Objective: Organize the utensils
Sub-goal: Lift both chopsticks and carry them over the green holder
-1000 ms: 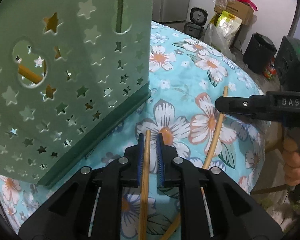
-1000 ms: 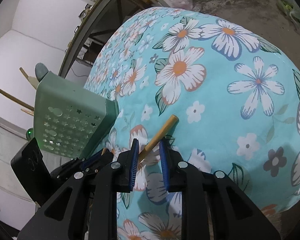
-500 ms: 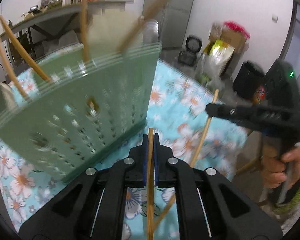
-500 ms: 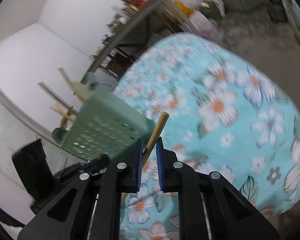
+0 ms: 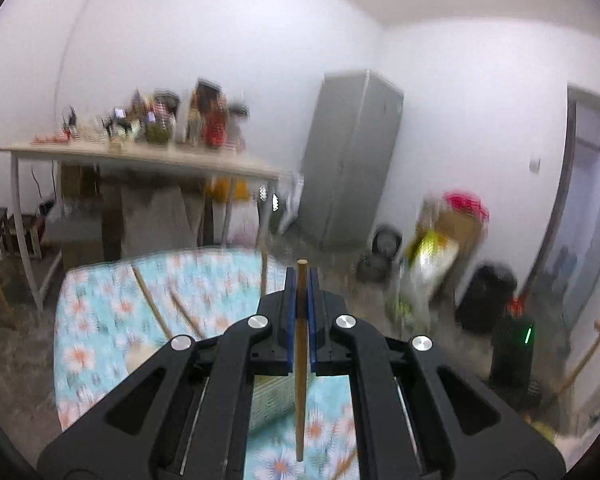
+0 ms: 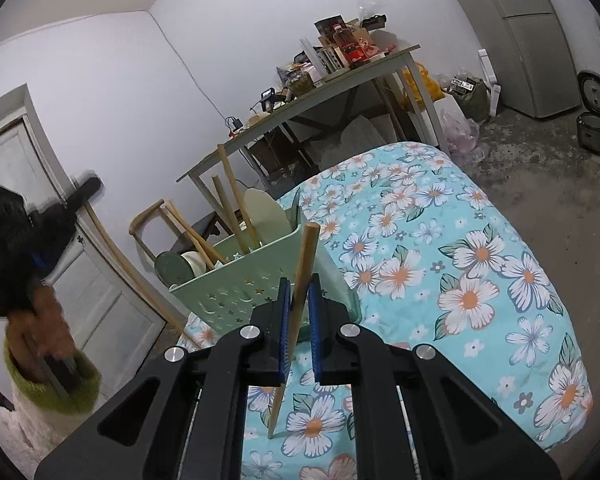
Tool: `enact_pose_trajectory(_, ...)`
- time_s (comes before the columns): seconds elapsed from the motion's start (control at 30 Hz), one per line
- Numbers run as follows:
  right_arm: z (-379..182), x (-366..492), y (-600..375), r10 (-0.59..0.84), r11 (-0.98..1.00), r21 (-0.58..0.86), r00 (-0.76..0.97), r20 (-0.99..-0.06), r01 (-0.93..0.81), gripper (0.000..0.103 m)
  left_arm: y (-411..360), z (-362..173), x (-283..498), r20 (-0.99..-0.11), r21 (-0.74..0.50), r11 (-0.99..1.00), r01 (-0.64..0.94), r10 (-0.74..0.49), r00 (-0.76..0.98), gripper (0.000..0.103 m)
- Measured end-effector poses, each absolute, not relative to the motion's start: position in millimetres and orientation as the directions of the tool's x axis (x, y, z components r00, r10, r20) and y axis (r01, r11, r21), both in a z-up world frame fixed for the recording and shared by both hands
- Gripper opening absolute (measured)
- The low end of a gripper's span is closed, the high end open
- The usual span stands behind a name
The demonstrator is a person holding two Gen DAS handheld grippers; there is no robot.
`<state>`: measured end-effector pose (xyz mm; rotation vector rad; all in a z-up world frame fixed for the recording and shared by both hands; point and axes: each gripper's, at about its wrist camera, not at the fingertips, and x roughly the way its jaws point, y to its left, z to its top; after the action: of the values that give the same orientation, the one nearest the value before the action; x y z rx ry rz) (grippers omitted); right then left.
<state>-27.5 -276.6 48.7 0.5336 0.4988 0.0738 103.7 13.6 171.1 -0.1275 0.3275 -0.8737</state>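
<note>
left claw (image 5: 300,280) | clamps chopstick (image 5: 300,380) (upright) | right claw (image 6: 300,292) closing on second chopstick (image 6: 302,276)

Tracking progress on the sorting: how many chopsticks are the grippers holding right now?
2. One chopstick is clamped in the left gripper; the second chopstick is in the right gripper, jaws closing on it.

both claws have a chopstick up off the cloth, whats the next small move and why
Probably carry the right claw forward and over the green holder, then tip its chopstick in beside the sticks already standing there. The claw is closing on that chopstick, which is off the floral cloth, with the holder's open top just ahead. The left claw, shut on its own chopstick, could follow.
</note>
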Motion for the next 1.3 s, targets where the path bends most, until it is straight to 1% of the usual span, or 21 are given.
enact_pose_trajectory(0.17,48.7,-26.8,-274.6,0.193,0.863,0.501,0.876,-0.441,0.062,0.009,19.9,205.3,106.8,-0.098,-0.261,0.629,0.732,-0.772,0.628,0.004)
enact_pose_trajectory(0.3,48.4,-25.7,-272.9,0.195,0.862,0.502,0.873,-0.446,0.064,0.009,14.6,218.1,111.6,-0.026,-0.252,0.644,0.722,-0.751,0.660,0.004)
enact_pose_trajectory(0.37,45.8,-23.2,-273.3,0.196,0.862,0.503,0.872,-0.448,0.065,0.009,12.5,219.0,120.5,-0.008,-0.253,0.659,0.709,-0.734,0.679,0.004)
enact_pose_trajectory(0.43,44.4,-22.4,-273.8,0.196,0.861,0.505,0.871,-0.450,0.067,0.009,4.1,216.3,132.0,-0.014,-0.254,0.676,0.692,-0.718,0.696,0.004)
enact_pose_trajectory(0.6,40.9,-21.9,-277.4,0.196,0.855,0.512,0.867,-0.457,0.077,0.009,-14.4,189.9,156.6,-0.061,-0.234,0.738,0.633,-0.661,0.748,0.004)
enact_pose_trajectory(0.77,39.2,-21.0,-280.4,0.199,0.852,0.517,0.865,-0.461,0.080,0.009,-28.5,166.1,171.8,-0.057,-0.187,0.781,0.596,-0.614,0.787,0.004)
enact_pose_trajectory(0.87,38.5,-19.4,-281.3,0.201,0.852,0.518,0.863,-0.463,0.080,0.009,-36.0,155.8,176.4,-0.062,-0.172,0.793,0.585,-0.601,0.797,0.004)
enact_pose_trajectory(1.13,36.9,-18.5,-282.8,0.200,0.851,0.519,0.862,-0.467,0.084,0.010,-46.1,129.8,177.4,-0.124,-0.167,0.792,0.587,-0.608,0.784,0.005)
enact_pose_trajectory(1.2,37.2,-18.6,-282.3,0.199,0.852,0.516,0.862,-0.466,0.082,0.010,-44.6,127.2,176.0,-0.125,-0.172,0.784,0.596,-0.618,0.776,0.007)
enact_pose_trajectory(1.27,37.2,-19.3,-281.9,0.199,0.854,0.514,0.863,-0.465,0.080,0.010,-42.7,126.3,175.5,-0.129,-0.168,0.786,0.596,-0.617,0.777,0.022)
enact_pose_trajectory(1.3,37.9,-19.7,-281.3,0.199,0.855,0.512,0.863,-0.464,0.078,0.010,-41.5,126.5,173.6,-0.128,-0.166,0.786,0.596,-0.616,0.777,0.024)
